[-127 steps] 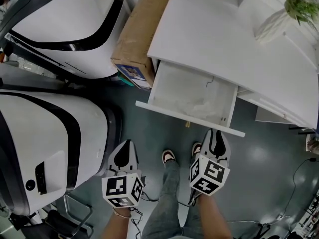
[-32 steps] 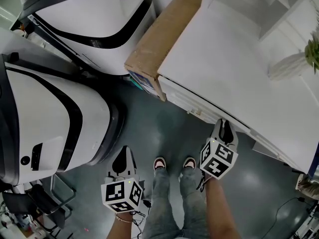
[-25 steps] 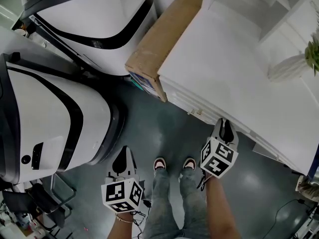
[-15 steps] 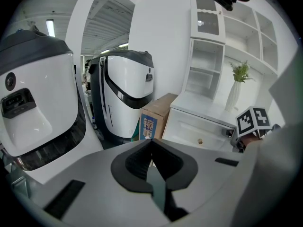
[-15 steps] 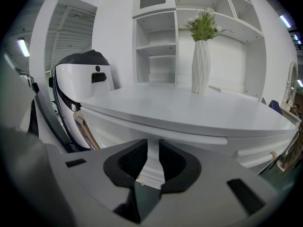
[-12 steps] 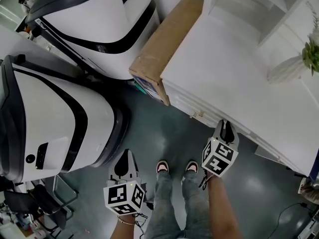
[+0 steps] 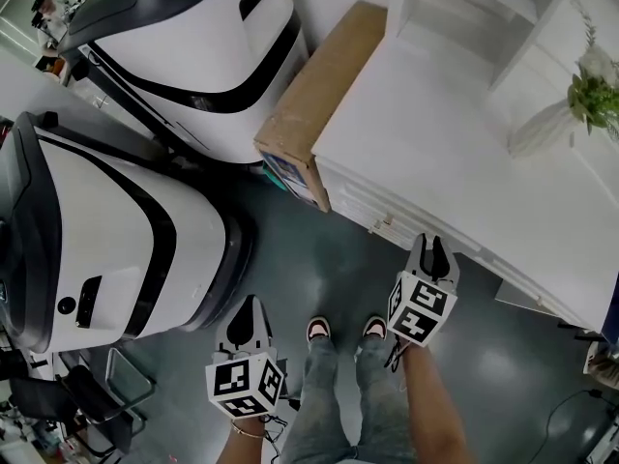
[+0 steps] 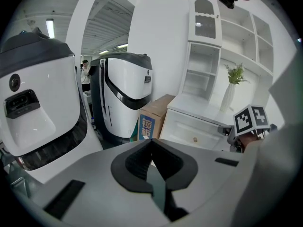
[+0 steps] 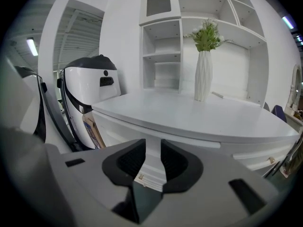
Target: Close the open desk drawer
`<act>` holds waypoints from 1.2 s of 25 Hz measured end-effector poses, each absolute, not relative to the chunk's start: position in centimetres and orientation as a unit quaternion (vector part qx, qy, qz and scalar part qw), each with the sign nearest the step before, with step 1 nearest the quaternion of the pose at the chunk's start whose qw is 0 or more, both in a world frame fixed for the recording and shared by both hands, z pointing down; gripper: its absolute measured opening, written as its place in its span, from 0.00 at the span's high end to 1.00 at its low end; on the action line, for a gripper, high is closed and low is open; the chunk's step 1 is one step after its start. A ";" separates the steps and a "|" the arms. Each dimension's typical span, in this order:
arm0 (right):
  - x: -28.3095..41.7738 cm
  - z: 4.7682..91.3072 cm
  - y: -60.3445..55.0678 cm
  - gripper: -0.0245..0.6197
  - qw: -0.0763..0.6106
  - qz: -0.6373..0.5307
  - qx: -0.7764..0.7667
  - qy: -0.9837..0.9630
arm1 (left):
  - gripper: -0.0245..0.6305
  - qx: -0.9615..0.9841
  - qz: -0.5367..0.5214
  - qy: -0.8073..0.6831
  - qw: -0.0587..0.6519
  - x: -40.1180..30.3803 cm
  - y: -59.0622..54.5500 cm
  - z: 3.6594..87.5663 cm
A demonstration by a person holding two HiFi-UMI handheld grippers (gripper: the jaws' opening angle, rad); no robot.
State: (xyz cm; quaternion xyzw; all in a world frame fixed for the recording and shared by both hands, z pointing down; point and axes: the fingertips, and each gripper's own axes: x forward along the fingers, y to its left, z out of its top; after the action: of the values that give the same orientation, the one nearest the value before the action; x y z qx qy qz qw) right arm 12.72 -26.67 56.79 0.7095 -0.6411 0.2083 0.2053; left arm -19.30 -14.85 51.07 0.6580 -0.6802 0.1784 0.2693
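The left hand-held gripper (image 7: 248, 305) is closed on nothing. The cardboard box (image 8: 150, 122) has a blue label with Chinese characters too small to read. The right hand-held gripper (image 7: 434, 245) has just been opening its jaws, which grip nothing, and through their gap shows the drawer (image 7: 375, 208), flush in the bench (image 7: 435, 143).

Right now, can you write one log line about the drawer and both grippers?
drawer: closed | right gripper: near drawer, jaws just opened wider, nothing between | left gripper: jaws together, empty
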 end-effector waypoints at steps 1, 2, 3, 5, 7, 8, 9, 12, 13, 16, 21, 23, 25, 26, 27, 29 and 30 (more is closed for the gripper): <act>12.6 56.2 -26.2 0.79 0.202 0.208 0.709 -0.643 | 0.94 0.662 0.178 -0.677 0.267 -19.1 -14.8 50.8; 12.5 55.5 -25.7 0.79 0.197 0.208 0.708 -0.646 | 0.94 0.667 0.177 -0.674 0.264 -18.8 -14.7 50.4; 12.6 54.6 -25.0 0.79 0.193 0.207 0.707 -0.649 | 0.94 0.672 0.177 -0.670 0.261 -18.4 -14.6 49.9; 13.1 52.3 -23.8 0.79 0.179 0.203 0.706 -0.654 | 0.94 0.685 0.176 -0.661 0.251 -17.6 -14.5 48.6; 14.1 49.3 -23.3 0.80 0.152 0.195 0.714 -0.656 | 0.94 0.704 0.170 -0.650 0.232 -16.8 -15.4 47.0; 14.8 47.5 -23.1 0.81 0.135 0.190 0.720 -0.654 | 0.94 0.714 0.166 -0.643 0.221 -16.3 -16.0 46.2; 15.7 45.7 -22.9 0.82 0.117 0.185 0.726 -0.652 | 0.94 0.724 0.163 -0.635 0.211 -15.6 -16.4 45.4; 18.4 40.1 -21.5 0.85 0.076 0.162 0.744 -0.644 | 0.94 0.751 0.148 -0.616 0.188 -13.6 -17.6 42.7; 19.3 38.4 -20.9 0.86 0.065 0.152 0.749 -0.641 | 0.94 0.758 0.139 -0.611 0.180 -13.0 -18.1 41.6; 21.8 34.2 -18.5 0.88 0.038 0.129 0.765 -0.630 | 0.94 0.780 0.107 -0.596 0.157 -11.0 -20.0 38.5; 25.5 30.7 -13.3 0.95 0.021 0.112 0.793 -0.598 | 0.94 0.808 0.063 -0.570 0.132 -7.7 -22.1 34.0; 27.0 30.3 -11.4 0.95 0.018 0.114 0.803 -0.584 | 0.94 0.818 0.051 -0.559 0.126 -6.2 -22.4 32.7; 28.3 30.4 -9.7 0.95 0.016 0.119 0.813 -0.570 | 0.94 0.826 0.046 -0.549 0.123 -5.0 -22.4 32.0; 28.8 30.6 -8.9 0.95 0.016 0.121 0.816 -0.565 | 0.94 0.828 0.045 -0.546 0.123 -4.6 -22.3 31.9; 29.2 30.9 -8.3 0.95 0.016 0.124 0.819 -0.560 | 0.94 0.829 0.045 -0.543 0.125 -4.2 -22.2 31.9; 29.9 31.3 -7.4 0.95 0.014 0.127 0.824 -0.552 | 0.94 0.831 0.046 -0.539 0.131 -3.7 -22.0 32.1; 30.1 31.4 -7.1 0.95 0.013 0.127 0.826 -0.550 | 0.94 0.832 0.047 -0.537 0.133 -3.4 -21.9 32.2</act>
State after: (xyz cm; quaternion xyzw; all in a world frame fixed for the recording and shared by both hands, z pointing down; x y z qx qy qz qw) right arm 30.08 -7.11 31.40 0.8255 -0.5497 0.1273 0.0132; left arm -3.41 -21.94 32.25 0.8318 -0.5369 0.0475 0.1326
